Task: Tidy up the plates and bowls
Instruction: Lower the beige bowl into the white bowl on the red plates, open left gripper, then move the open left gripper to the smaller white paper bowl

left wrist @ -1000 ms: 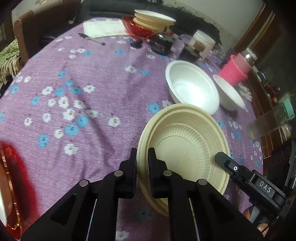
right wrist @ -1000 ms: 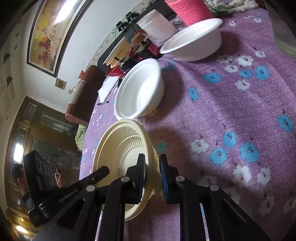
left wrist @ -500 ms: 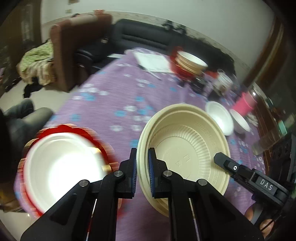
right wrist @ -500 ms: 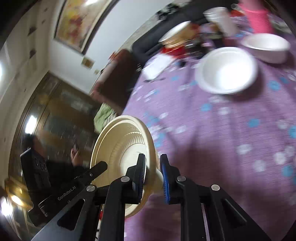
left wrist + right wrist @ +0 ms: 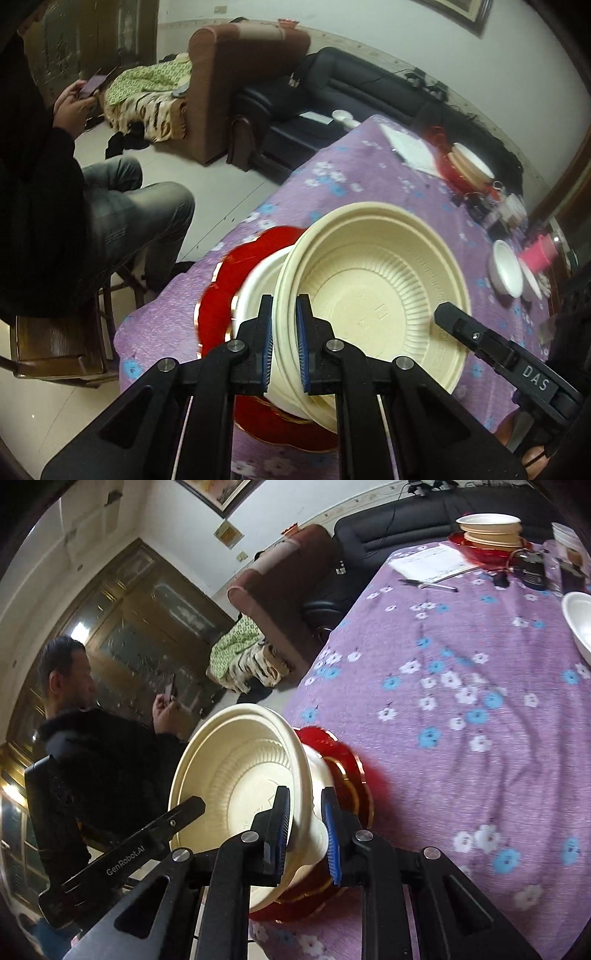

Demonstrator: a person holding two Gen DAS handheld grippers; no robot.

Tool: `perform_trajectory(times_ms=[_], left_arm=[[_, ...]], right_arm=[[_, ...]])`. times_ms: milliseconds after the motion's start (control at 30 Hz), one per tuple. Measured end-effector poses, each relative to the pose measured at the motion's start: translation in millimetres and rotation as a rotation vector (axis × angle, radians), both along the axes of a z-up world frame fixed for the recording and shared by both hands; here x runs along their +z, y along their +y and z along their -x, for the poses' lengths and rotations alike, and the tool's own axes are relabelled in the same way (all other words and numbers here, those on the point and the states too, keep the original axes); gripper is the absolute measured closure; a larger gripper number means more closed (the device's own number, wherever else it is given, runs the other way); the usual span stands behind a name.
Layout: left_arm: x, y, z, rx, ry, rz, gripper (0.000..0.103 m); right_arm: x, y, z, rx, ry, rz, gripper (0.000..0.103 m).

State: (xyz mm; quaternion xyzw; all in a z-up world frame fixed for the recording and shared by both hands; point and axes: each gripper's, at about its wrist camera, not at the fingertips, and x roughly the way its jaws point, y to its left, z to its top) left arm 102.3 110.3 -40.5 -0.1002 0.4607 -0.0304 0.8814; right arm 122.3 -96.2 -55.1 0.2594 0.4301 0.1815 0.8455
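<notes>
Cream bowl (image 5: 373,284): rim pinched on both sides
Left gripper (image 5: 284,343): clamped on rim
Right gripper (image 5: 304,830): gripping opposite rim
Below: white bowl (image 5: 258,284) on red plate (image 5: 229,280)

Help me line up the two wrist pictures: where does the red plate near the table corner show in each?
Left wrist: the red plate sits left of centre, mostly hidden behind the cream bowl and a white bowl.
Right wrist: the red plate is below centre, peeking out right of the cream bowl.
Shared landmark: the brown armchair beyond the table's edge.
</notes>
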Motion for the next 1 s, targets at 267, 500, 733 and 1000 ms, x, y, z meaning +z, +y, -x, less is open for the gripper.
perform_trajectory(times_ms=[267,500,733,1000], left_arm=[[-15,11,-3,-0.002,0.034,-0.005,0.094],[-7,18,3,0.045,-0.012,-0.079,0.086],[10,29,21,0.081,-0.098,-0.024,0.083],[28,-50,34,-0.105,-0.140,0.000,0.051]], right_arm=[[-14,22,-7,-0.006,0.025,0.051,0.084],[-14,26,-1,-0.020,-0.016,0.109,0.076],[0,-30,20,-0.126,-0.137,0.045,0.046],[-13,-164,60,-0.459,-0.142,0.043,0.027]])
